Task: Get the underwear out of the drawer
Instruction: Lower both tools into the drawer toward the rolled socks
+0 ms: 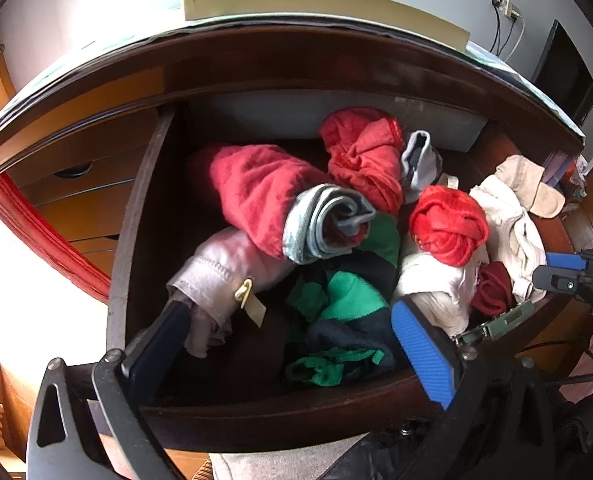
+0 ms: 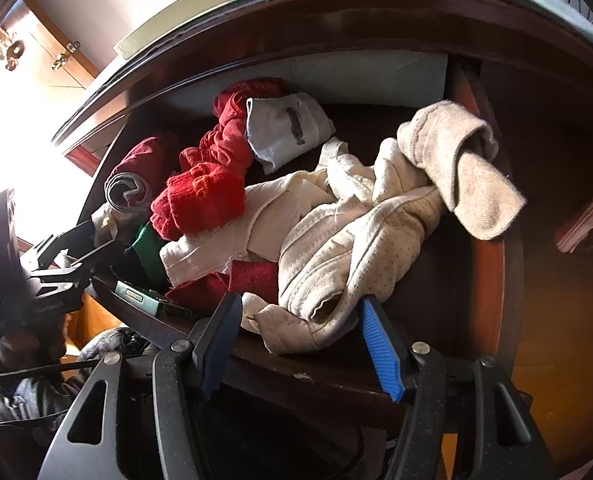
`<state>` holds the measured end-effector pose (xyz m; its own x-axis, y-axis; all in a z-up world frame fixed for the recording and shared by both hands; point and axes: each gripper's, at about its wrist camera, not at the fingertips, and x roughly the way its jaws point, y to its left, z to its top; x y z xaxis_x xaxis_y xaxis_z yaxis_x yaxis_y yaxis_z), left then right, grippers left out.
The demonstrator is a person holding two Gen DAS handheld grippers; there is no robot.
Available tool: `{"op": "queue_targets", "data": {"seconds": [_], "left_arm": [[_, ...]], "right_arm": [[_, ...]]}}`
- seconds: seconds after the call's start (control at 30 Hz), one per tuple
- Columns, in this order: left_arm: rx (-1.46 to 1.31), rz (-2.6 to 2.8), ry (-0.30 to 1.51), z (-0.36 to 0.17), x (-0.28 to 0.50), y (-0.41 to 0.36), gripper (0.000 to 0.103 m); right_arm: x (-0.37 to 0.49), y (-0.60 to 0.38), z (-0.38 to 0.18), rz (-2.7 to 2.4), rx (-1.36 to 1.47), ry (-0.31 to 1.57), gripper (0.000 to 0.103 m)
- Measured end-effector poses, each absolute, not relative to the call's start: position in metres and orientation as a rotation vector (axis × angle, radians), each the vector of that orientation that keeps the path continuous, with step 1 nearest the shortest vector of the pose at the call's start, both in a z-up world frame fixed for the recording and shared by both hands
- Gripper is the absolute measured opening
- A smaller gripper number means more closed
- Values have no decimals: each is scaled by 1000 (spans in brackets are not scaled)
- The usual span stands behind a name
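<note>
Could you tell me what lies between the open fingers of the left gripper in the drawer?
In the left wrist view, a green-and-navy garment lies in the drawer between the left gripper fingers; a pale pink cloth touches the left one.

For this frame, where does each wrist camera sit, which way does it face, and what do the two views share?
Left wrist: on the left gripper, above the drawer's front edge, facing the green-and-navy garment; open fingers and the right gripper show.
Right wrist: on the right gripper, at the dark wooden drawer, facing the cream dotted garment; open fingers and the left gripper show.
Shared: the drawer, the bright red knitted bundle.
</note>
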<state>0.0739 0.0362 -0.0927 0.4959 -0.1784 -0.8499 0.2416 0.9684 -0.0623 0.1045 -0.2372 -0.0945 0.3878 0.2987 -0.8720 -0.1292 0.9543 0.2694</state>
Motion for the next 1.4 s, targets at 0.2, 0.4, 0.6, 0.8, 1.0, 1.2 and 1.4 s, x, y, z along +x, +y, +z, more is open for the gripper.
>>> {"op": "queue_targets", "data": {"seconds": [0.2, 0.4, 0.6, 0.8, 1.0, 1.2, 1.4], "left_arm": [[50, -268, 1019, -92, 72, 44, 103], [238, -204, 913, -72, 73, 22, 96], [244, -217, 876, -55, 86, 7, 97], [236, -211, 829, -33, 98, -3, 97], [196, -186, 743, -12, 103, -8, 97], [123, -157, 689, -6, 105, -6, 97], [77, -138, 691, -9, 113, 1, 98]], "right_arm": [[107, -233, -99, 262, 171, 1143, 63], [107, -232, -106, 220, 202, 1132, 63], [92, -226, -87, 182, 242, 1021, 63], [79, -230, -47, 84, 221, 809, 63], [67, -239, -28, 38, 234, 670, 63], [64, -239, -25, -5, 244, 591, 63], [50, -252, -15, -89, 228, 477, 63]]}}
